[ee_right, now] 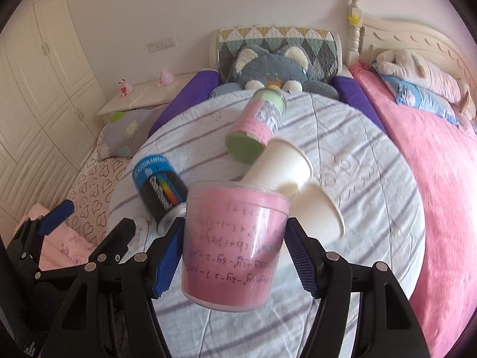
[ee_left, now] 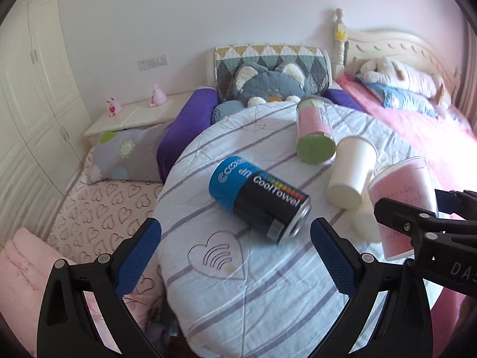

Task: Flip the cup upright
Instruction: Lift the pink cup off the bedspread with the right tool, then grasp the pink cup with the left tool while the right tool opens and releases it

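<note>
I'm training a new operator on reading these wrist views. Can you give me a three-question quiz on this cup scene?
1. True or false: the right gripper is clamped on the pink cup.
2. Which item lies nearest the left gripper? A) the CoolTowel can B) the green-ended canister C) the plush cat
3. Fill in: the two white paper cups lie on their ____ on the striped quilt.

Key: 1 true; 2 A; 3 sides.
</note>
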`<state>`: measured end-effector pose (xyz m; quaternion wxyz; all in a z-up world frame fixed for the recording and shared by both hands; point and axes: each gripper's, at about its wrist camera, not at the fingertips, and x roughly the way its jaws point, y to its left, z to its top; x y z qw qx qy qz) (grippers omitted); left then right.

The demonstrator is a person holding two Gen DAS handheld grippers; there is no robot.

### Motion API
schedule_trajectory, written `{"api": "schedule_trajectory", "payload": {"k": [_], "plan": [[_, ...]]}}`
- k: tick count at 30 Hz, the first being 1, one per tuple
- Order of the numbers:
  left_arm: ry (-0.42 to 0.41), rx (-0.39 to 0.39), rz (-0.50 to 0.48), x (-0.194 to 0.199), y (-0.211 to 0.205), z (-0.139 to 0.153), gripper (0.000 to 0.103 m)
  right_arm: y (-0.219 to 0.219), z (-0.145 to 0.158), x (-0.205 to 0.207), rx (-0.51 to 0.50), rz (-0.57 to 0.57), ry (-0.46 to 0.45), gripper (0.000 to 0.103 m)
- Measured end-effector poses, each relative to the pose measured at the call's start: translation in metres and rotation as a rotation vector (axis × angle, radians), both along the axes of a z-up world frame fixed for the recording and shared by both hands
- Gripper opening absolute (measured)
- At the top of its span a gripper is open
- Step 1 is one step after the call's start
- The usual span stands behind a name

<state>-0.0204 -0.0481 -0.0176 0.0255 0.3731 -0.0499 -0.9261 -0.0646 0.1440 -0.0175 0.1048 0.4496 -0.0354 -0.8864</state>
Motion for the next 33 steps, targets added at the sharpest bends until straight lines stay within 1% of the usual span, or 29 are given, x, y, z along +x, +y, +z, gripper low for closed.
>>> {"api": "schedule_trajectory", "payload": {"k": [3, 7, 9, 16, 18, 20, 21, 22, 26, 33], "plan": [[-0.035, -0.011, -0.003, 0.006, -0.001, -0.006, 0.102, 0.005, -0.011, 0.011, -0.036, -0.010, -0.028, 0.068], [-0.052, -0.030, -0.008, 0.010, 0.001, -0.016, 0.102, 0.010, -0.025, 0.022, -0.078, -0.013, -0.064, 0.068], [-0.075, -0.042, -0.007, 0.010, 0.004, -0.025, 0.101, 0.012, -0.035, 0.027, -0.095, -0.022, -0.088, 0.068], [-0.120, -0.062, -0.006, 0.004, 0.011, -0.042, 0.101, 0.020, -0.069, 0.024, -0.183, -0.050, -0.175, 0.068], [-0.125, -0.052, -0.010, 0.003, 0.014, -0.043, 0.102, 0.023, -0.076, 0.021, -0.220, -0.045, -0.188, 0.069], [-0.127, -0.035, -0.019, 0.003, 0.017, -0.042, 0.102, 0.027, -0.079, 0.021, -0.253, -0.049, -0.206, 0.074], [-0.128, -0.030, -0.024, 0.004, 0.018, -0.041, 0.102, 0.030, -0.078, 0.022, -0.262, -0.056, -0.193, 0.076], [-0.130, -0.025, -0.031, 0.004, 0.020, -0.040, 0.102, 0.033, -0.075, 0.024, -0.261, -0.062, -0.177, 0.080], [-0.135, -0.009, -0.072, 0.007, 0.035, -0.037, 0.101, 0.049, -0.064, 0.034, -0.264, -0.051, -0.127, 0.081], [-0.168, 0.060, -0.129, 0.009, 0.062, -0.031, 0.102, 0.083, -0.051, 0.059, -0.238, -0.043, -0.045, 0.081]]}}
